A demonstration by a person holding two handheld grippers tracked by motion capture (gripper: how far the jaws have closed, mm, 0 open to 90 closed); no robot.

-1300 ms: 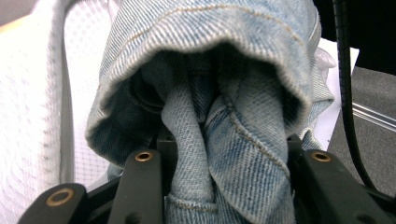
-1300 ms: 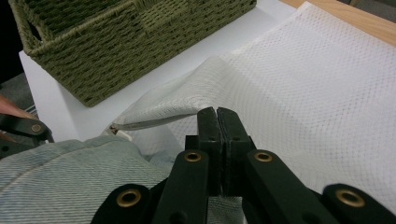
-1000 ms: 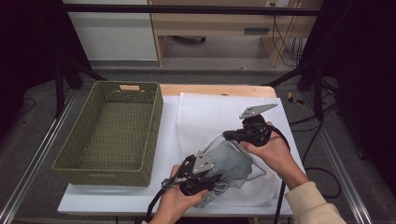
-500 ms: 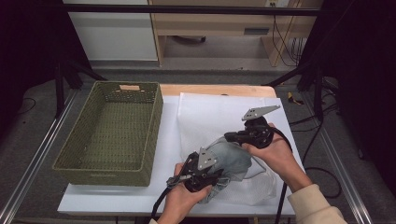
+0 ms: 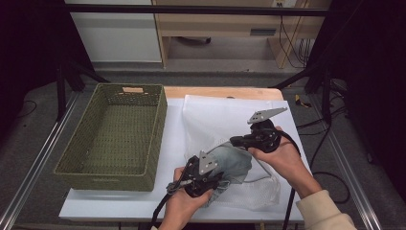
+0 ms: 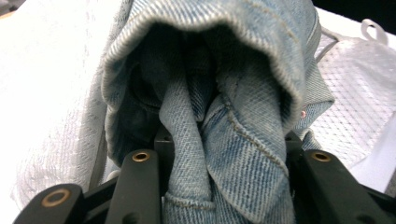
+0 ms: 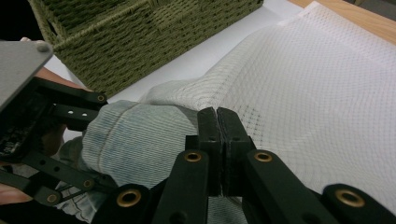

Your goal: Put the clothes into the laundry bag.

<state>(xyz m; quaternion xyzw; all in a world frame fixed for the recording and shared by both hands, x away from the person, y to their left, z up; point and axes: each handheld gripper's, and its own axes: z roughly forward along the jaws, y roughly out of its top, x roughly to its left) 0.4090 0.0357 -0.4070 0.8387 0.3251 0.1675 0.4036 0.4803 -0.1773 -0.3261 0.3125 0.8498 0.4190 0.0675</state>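
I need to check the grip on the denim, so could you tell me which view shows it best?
The left gripper view: the folded denim garment is bunched between its two jaws. The high view shows it small under white mesh; the right gripper view shows it through mesh.

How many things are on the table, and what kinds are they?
Baskets: 1, green woven basket
Mesh bags: 1, white mesh bag
Denim clothes: 1, blue denim garment
Grippers: 2, left gripper, right gripper
Total: 5
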